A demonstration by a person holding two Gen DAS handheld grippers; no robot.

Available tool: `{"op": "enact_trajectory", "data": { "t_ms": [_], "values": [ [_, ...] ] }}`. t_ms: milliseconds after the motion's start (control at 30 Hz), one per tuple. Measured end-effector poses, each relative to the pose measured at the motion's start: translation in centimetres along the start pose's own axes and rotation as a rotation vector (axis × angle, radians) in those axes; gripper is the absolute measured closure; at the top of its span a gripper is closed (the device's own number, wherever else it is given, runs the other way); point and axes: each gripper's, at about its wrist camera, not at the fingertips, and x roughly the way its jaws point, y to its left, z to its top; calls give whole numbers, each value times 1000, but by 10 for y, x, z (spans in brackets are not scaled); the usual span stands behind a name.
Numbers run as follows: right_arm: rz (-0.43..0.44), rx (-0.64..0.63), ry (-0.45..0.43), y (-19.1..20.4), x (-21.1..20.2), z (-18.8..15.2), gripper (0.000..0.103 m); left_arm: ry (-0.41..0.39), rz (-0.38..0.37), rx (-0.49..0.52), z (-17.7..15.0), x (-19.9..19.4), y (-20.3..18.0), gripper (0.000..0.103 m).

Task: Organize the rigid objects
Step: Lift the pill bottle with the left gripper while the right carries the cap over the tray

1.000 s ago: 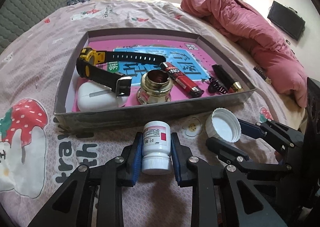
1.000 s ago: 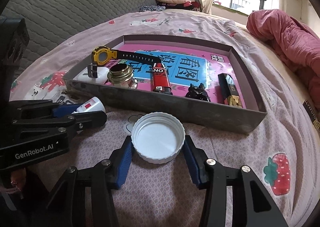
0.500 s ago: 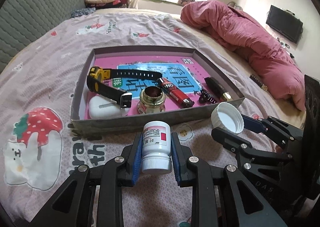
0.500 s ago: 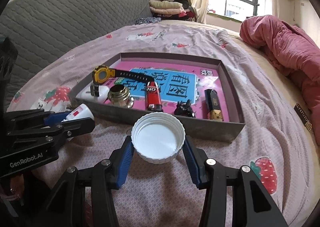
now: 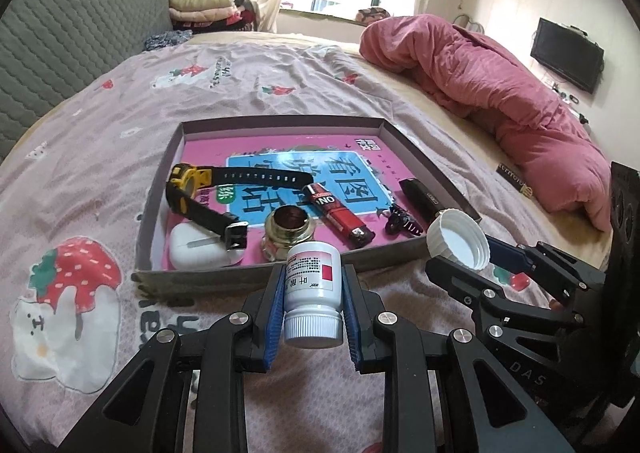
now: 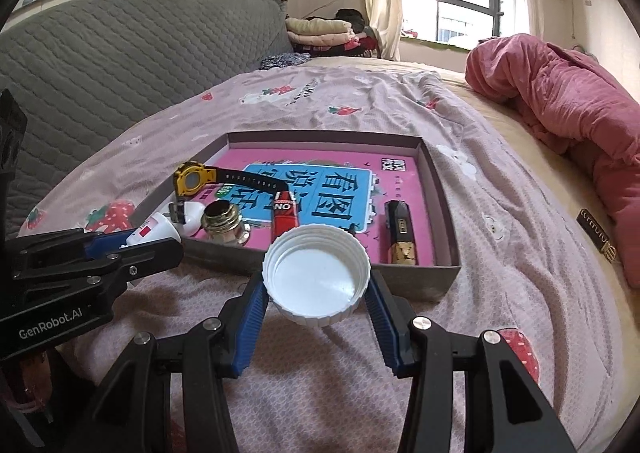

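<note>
My left gripper [image 5: 313,293] is shut on a small white pill bottle [image 5: 313,291] with a red-marked label, held lying along the fingers with its cap toward the camera. The right gripper [image 6: 316,285] is shut on a wide white ribbed lid [image 6: 316,275], open side up. Both hang above the bedsheet just in front of a shallow grey tray [image 5: 160,189] with a pink and blue liner. In the tray lie a yellow-faced watch [image 5: 188,181], a white earbud case [image 5: 198,247], a brass jar [image 5: 288,227], a red lighter [image 5: 338,213], a black clip [image 5: 402,219] and a black tube [image 5: 422,195].
The tray sits on a pink strawberry-print sheet [image 5: 100,141]. A heaped pink duvet [image 5: 500,93] fills the right side of the bed. A grey quilted headboard [image 6: 120,65] stands at the left, folded clothes [image 6: 320,29] at the far end, a small dark tag [image 6: 596,241] on the sheet.
Both grippers have risen with the bottle and the lid and tipped up, so the tray looks smaller and more of the room shows. Both grips are unchanged.
</note>
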Motion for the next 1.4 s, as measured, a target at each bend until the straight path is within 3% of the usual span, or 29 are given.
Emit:
{"op": "enact_trajectory", "data": {
  "t_ms": [633, 800, 1400],
  "values": [
    [-55, 20, -34, -16, 8, 10, 54, -1, -37, -37, 22, 41, -8, 76],
    [-63, 19, -36, -16, 15, 16, 54, 1, -13, -15, 27, 48, -11, 76],
    [-100, -6, -20, -13, 37, 26, 54, 17, -33, 5, 36, 70, -12, 76]
  ]
}}
